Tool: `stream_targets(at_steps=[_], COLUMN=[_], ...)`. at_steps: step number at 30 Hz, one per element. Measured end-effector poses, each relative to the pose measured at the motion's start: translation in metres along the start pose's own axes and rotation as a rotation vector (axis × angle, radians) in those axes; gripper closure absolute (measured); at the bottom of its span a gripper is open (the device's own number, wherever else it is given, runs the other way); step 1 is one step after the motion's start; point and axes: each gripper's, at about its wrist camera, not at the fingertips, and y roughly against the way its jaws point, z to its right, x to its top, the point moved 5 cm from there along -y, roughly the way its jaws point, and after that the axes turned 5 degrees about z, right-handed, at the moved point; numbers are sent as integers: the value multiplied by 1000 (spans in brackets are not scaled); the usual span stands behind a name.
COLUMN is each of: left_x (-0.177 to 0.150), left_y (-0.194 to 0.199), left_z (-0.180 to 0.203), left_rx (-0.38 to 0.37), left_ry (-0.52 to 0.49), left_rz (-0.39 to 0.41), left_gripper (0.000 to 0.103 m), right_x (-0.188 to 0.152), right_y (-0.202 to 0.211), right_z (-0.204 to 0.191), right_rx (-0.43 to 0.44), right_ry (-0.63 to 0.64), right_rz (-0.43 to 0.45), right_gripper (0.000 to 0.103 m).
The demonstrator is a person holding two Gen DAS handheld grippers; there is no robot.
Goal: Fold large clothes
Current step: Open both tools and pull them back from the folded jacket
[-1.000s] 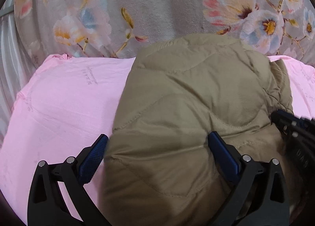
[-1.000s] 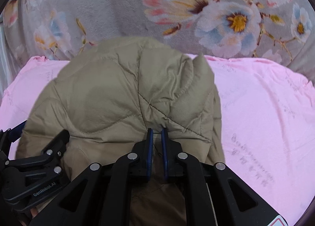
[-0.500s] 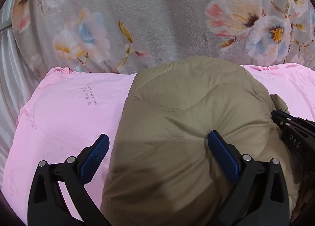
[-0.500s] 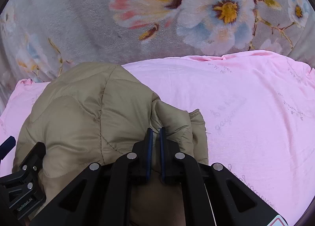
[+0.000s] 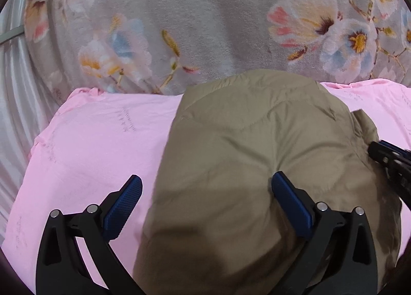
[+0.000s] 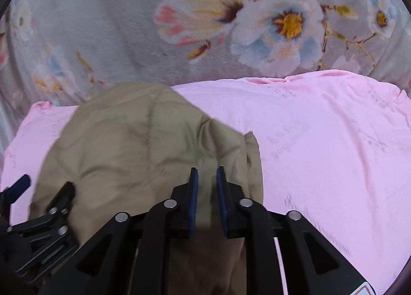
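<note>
Grey plush blanket printed with pink, white and blue flowers (image 5: 195, 17) fills the background in both wrist views, and a smooth pink sheet (image 5: 84, 146) is spread in front of it. On that sheet lies the task's garment, a puffy olive-khaki quilted jacket (image 5: 244, 156), bundled into a rounded mound with curved stitch lines across its top; its far edge reaches to the border of the blanket.

The left gripper (image 5: 205, 187) stands wide apart. Its left blue-padded finger (image 5: 125, 202) hovers over bare pink sheet just beside the jacket's edge, while the other blue pad sits against the khaki fabric on top of the mound, so the jaws straddle the jacket's left border without pinching it.

The right gripper (image 6: 206, 179) is over the jacket's right side, near a raised fold by the edge. Its jaws have just been opening and now show a narrow gap; khaki fabric is seen in that gap, but motion blur makes it hard to say whether the pads still touch it, and they appear to stand clear. Each gripper's black frame shows at the edge of the other's view.
</note>
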Motion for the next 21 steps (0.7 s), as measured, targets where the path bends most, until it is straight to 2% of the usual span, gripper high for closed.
stream_targets(at_steps=[4, 7, 9, 16, 21], left_x=[-18, -38, -54, -111, -136], left_y=[32, 56, 69, 99, 127], left_z=[-14, -19, -21, -30, -31], left_rx=[-33, -25, -30, -43, -65], left_ry=[42, 16, 0, 29, 42], left_rz=[-51, -71, -87, -168, -172], left_gripper=[5, 5, 5, 5, 5], right_x=[-38, -73, -92, -128, -157], right_y=[46, 60, 71, 113, 146], right_z=[-8, -4, 2, 1, -4], right_rx=[-3, -23, -38, -68, -66], right_ry=[87, 112, 114, 136, 135], right_rz=[-48, -106, -113, -143, -139], right_gripper=[86, 85, 85, 83, 66])
